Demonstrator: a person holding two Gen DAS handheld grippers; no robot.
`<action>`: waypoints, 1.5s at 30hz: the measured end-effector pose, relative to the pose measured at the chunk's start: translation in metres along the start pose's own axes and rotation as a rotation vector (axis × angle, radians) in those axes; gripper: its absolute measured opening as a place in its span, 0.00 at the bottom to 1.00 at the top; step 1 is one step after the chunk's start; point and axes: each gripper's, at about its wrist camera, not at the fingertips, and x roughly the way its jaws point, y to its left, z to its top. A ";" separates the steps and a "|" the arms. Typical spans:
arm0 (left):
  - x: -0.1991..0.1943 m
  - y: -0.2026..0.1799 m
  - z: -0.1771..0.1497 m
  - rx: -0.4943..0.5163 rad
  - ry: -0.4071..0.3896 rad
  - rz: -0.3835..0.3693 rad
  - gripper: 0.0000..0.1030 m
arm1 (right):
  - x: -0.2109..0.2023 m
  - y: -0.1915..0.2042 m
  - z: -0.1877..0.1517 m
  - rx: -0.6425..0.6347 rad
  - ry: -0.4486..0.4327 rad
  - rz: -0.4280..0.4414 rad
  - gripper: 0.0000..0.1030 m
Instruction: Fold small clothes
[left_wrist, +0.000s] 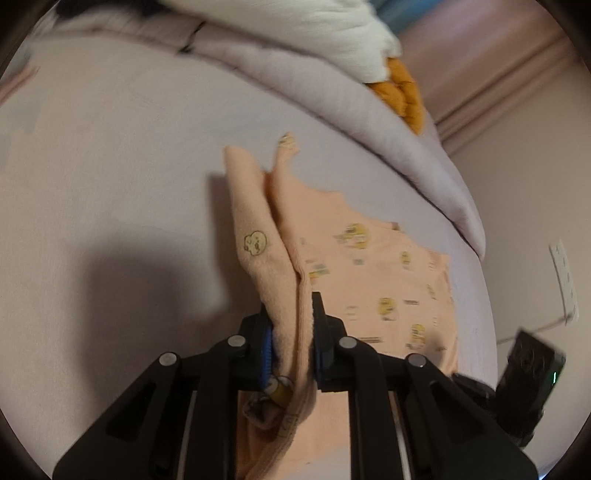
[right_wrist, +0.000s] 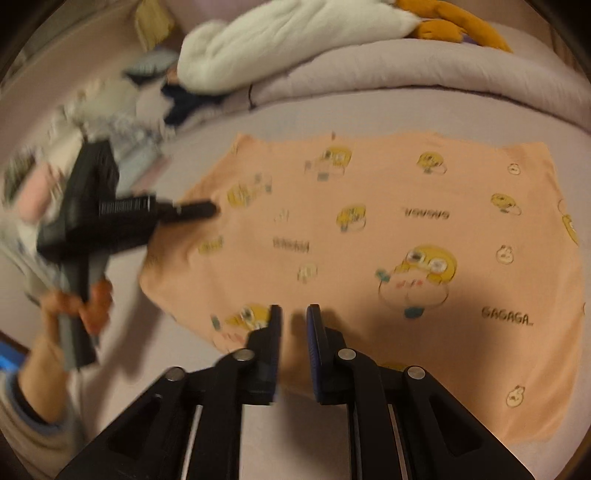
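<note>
A small peach garment (right_wrist: 388, 236) printed with yellow cartoon figures lies spread on a pale lilac bed sheet (right_wrist: 303, 118). My left gripper (left_wrist: 291, 332) is shut on a bunched edge of the garment (left_wrist: 266, 236) and lifts that part off the sheet; the rest lies flat to its right. It also shows in the right wrist view (right_wrist: 207, 209) at the garment's left edge. My right gripper (right_wrist: 293, 314) hovers over the garment's near edge with its jaws a little apart and nothing between them.
A rolled lilac duvet (right_wrist: 424, 74) runs along the far side, with a white plush toy (right_wrist: 280, 40) with orange feet on it. Loose clothes (right_wrist: 110, 110) lie at the far left. The bed's edge, a wall and a cable (left_wrist: 532, 328) are at the right.
</note>
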 end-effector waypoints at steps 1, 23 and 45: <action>-0.001 -0.011 0.001 0.031 -0.004 0.010 0.15 | -0.002 -0.004 0.004 0.025 -0.015 0.013 0.14; 0.053 -0.096 -0.045 0.248 0.185 -0.100 0.23 | 0.024 -0.081 0.042 0.507 -0.071 0.340 0.62; 0.031 -0.064 -0.061 0.172 0.135 -0.079 0.25 | -0.077 -0.115 0.066 0.184 -0.168 -0.218 0.08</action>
